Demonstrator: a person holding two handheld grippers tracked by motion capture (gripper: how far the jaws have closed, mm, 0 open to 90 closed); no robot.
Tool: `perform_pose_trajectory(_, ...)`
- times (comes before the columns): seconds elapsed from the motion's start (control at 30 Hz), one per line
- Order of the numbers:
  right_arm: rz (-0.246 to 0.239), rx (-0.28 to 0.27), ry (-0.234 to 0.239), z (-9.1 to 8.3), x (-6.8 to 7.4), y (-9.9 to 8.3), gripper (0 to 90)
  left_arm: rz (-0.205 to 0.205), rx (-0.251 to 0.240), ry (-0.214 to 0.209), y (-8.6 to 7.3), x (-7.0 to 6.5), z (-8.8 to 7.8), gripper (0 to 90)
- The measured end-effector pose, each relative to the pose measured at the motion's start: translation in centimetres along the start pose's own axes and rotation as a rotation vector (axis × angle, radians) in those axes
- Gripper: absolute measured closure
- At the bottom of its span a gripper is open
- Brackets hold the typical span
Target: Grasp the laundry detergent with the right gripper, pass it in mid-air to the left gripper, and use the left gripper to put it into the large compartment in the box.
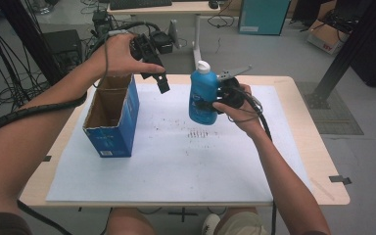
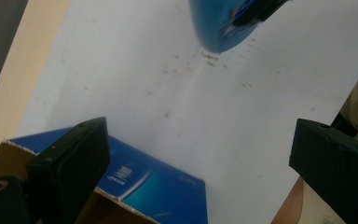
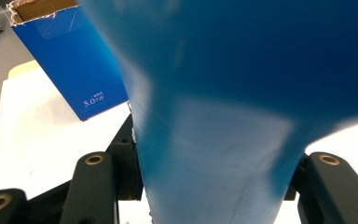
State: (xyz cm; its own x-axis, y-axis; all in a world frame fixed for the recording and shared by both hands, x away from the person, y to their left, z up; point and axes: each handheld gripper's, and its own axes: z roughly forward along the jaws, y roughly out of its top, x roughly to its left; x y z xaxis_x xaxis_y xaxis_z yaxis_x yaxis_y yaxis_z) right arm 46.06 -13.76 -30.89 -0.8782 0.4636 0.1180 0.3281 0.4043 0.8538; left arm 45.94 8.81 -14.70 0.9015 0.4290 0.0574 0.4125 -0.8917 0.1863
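A blue bottle (image 1: 203, 87) with a white cap hangs upright above the middle of the white sheet (image 1: 176, 161). My right gripper (image 1: 207, 105) is shut on its lower body from the right. In the right gripper view the bottle (image 3: 223, 93) stands between both jaws of the right gripper (image 3: 214, 196). An open-topped blue carton (image 1: 111, 120) stands on the sheet at the left. My left gripper (image 1: 155, 81) hovers open above the carton's far right corner. In the left gripper view the left gripper (image 2: 200, 158) has nothing between its jaws, with the carton (image 2: 163, 193) below and the bottle (image 2: 219, 23) farther off.
The sheet covers most of a light wooden table (image 1: 318, 161) with rounded corners. Beyond the far edge stand a desk leg (image 1: 197, 46), cables and a black box (image 1: 63, 46) on the floor. A black frame post (image 1: 352, 49) rises at the right.
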Motion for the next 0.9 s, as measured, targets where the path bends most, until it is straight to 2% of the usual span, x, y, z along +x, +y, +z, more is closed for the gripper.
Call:
perform_pose_trajectory(0.1, -0.007, 0.002, 0.018, 0.9, 0.2, 0.3, 43.7, 0.02, -0.016, 0.0, 0.1, -0.2, -0.2, 5.6)
perform_pose_trajectory(0.33, -0.056, 0.021, 0.086, 4.0, 1.5, 1.2, 43.6, 0.043, 0.011, 0.022, 0.1, -0.2, -0.7, 5.6)
perform_pose_trajectory(0.4, -0.075, 0.018, 0.104, 4.6, 1.9, 1.3, 43.6, 0.05, 0.013, 0.012, 0.1, -0.3, -0.9, 5.6)
perform_pose_trajectory(0.43, -0.081, 0.014, 0.111, 4.8, 2.2, 1.3, 43.6, 0.066, 0.011, 0.003, 0.1, -0.6, -0.9, 5.5)
perform_pose_trajectory(0.47, -0.081, 0.014, 0.111, 4.8, 2.2, 1.3, 43.6, 0.066, 0.011, 0.003, 0.1, -0.6, -0.9, 5.5)
perform_pose_trajectory(0.5, -0.094, 0.011, 0.127, 5.2, 2.6, 1.3, 43.5, 0.083, 0.019, -0.007, 0.1, -1.0, -1.0, 5.5)
perform_pose_trajectory(0.63, -0.111, 0.01, 0.154, 5.6, 3.3, 1.3, 43.5, 0.09, 0.022, -0.011, 0.1, -1.4, -0.9, 5.5)
perform_pose_trajectory(0.67, -0.129, 0.017, 0.165, 5.7, 3.7, 1.3, 43.5, 0.094, 0.028, -0.019, 0.2, -1.5, -0.9, 5.5)
perform_pose_trajectory(0.8, -0.15, 0.015, 0.189, 5.7, 4.4, 1.3, 43.5, 0.108, 0.04, -0.015, 0.2, -2.0, -0.6, 5.5)
perform_pose_trajectory(0.9, -0.171, 0.008, 0.21, 5.6, 5.1, 1.1, 43.5, 0.117, 0.04, -0.028, 0.2, -2.4, -0.5, 5.5)
